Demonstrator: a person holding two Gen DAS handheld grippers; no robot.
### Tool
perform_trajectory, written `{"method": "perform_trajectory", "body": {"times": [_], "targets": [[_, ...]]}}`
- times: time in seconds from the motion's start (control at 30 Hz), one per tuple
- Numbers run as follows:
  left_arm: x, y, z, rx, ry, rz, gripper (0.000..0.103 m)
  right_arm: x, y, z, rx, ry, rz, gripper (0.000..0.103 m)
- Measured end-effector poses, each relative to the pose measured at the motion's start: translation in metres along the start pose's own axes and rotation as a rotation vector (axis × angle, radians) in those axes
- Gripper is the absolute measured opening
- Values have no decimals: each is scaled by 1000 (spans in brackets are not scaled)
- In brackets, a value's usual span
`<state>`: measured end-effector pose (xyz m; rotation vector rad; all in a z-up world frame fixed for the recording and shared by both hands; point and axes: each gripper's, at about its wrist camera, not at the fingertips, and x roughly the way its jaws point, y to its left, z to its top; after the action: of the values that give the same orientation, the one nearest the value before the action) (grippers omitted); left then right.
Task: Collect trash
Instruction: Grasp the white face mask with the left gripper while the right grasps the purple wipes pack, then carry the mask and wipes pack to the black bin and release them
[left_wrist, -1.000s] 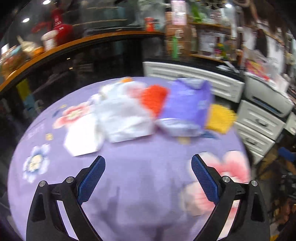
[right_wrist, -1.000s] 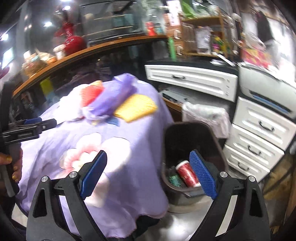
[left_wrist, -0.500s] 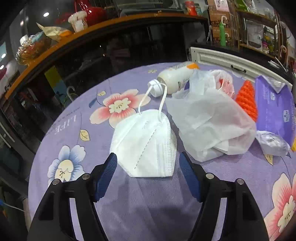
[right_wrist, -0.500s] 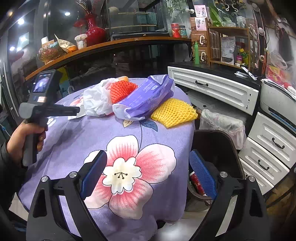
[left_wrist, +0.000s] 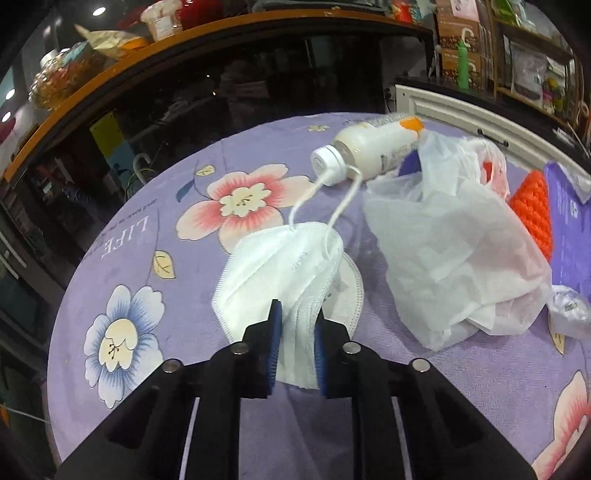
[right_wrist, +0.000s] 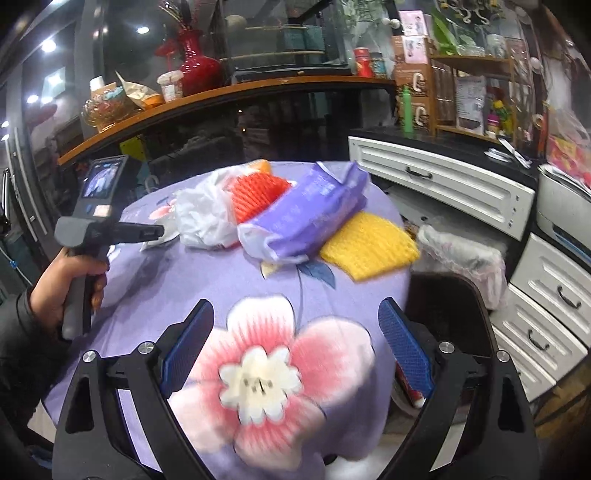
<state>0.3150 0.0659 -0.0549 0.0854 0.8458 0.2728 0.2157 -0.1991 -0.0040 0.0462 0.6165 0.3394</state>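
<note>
Our left gripper (left_wrist: 295, 343) is closing its blue-padded fingers (left_wrist: 274, 343) on the near edge of the folded white fabric face mask (left_wrist: 284, 273), bunching it between the pads; we take the edge because it is the only part that stands up off the purple flowered cloth on the tabletop (left_wrist: 147, 295). The mask lies just beside the crumpled white plastic bag (left_wrist: 454, 258), and one ear loop trails up to the cap of the white plastic bottle (left_wrist: 369, 151) lying on its side, so a lift may tug that bottle.

Our right gripper (right_wrist: 295, 343) hangs over the tabletop's near edge, fingers spread wide with nothing between them, probably kept free for another piece. Only its view shows the dark bin (right_wrist: 450, 306) beside the tabletop, where we judge the mask should go, the yellow foam net (right_wrist: 369, 247), and the person's hand (right_wrist: 70, 280) on the left gripper's handle. Only the left view shows the grip itself.
</note>
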Motion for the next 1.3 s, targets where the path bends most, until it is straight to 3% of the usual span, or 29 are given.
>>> {"method": "perform_trajectory", "body": {"times": [0.13, 0.3, 0.5, 0.6, 0.67, 0.73, 0.87, 1.3], "targets": [[-12, 22, -4, -69, -25, -18, 7, 26, 4, 19, 10, 30, 34, 90], [-24, 50, -13, -134, -45, -36, 4, 65, 3, 43, 57, 93, -1, 89], [-31, 64, -22, -168, -54, -55, 3, 109, -5, 62, 125, 163, -70, 70], [-32, 70, -25, -180, -60, -71, 3, 127, -12, 64, 191, 200, -68, 51], [-33, 73, -27, -182, -65, -76, 3, 132, -11, 65, 189, 203, -78, 32], [-35, 74, -28, -185, -70, -83, 3, 135, -9, 64, 183, 208, -69, 21], [-42, 77, -31, -186, -91, -92, 3, 127, -7, 64, 180, 188, -57, 13], [-91, 65, -38, -150, -186, -153, 3, 52, 12, 62, 42, 26, -67, 8]]}}
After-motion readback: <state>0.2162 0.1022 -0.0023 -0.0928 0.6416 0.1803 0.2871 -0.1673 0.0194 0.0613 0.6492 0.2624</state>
